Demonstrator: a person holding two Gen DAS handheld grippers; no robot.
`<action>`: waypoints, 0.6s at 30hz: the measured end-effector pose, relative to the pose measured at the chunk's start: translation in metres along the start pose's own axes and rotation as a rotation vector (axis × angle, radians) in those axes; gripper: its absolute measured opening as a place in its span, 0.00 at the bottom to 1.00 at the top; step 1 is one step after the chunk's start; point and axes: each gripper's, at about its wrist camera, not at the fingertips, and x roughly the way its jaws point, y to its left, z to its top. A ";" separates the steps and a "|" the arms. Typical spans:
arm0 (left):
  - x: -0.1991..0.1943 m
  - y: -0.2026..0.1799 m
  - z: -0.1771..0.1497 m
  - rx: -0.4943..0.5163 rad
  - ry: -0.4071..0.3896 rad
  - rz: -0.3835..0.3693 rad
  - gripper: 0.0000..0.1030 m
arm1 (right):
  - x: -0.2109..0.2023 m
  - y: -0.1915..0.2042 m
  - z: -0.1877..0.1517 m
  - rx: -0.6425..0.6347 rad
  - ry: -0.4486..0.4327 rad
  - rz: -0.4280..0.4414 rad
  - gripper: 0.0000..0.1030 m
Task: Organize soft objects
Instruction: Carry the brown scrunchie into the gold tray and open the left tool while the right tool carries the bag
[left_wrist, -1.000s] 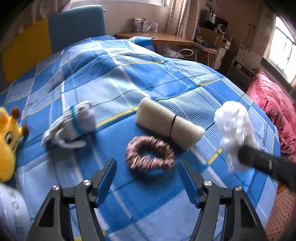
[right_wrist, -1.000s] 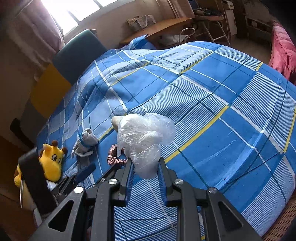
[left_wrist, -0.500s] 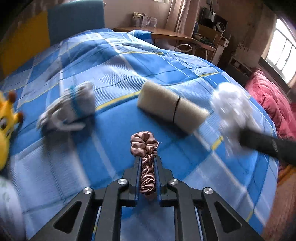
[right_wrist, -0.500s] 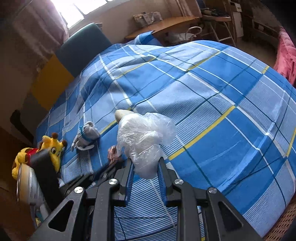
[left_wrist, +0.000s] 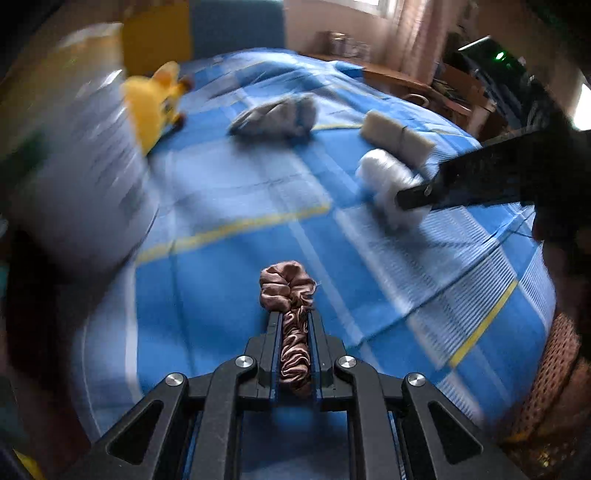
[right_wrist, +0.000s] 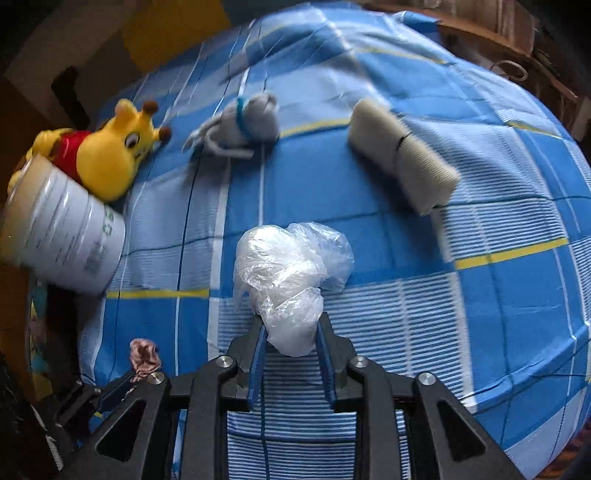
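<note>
Scrunchie (left_wrist: 291, 317) clamped lengthwise in left gripper (left_wrist: 293, 325); right gripper (right_wrist: 291, 332) pinches plastic bag (right_wrist: 288, 269); white canister (right_wrist: 62, 236) lies far left, nearer the left gripper.

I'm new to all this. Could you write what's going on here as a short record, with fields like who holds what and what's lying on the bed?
Setting: bed with blue plaid cover
Left tool: shut on pink scrunchie
Right tool: shut on crumpled clear plastic bag
Lying on bed: grey rolled socks, beige rolled cloth tied with a band, yellow plush toy
Near bed's edge: white canister, beside the plush toy
Image quality: left view blurred
</note>
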 end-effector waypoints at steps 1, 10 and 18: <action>-0.002 0.002 -0.004 -0.003 -0.015 0.002 0.13 | 0.001 0.000 0.000 0.001 0.001 0.008 0.29; -0.006 0.005 -0.023 0.010 -0.089 -0.010 0.13 | -0.003 -0.006 0.004 0.074 -0.015 0.090 0.63; -0.014 0.001 -0.031 0.033 -0.139 0.023 0.13 | 0.002 -0.006 0.014 0.160 -0.038 0.136 0.65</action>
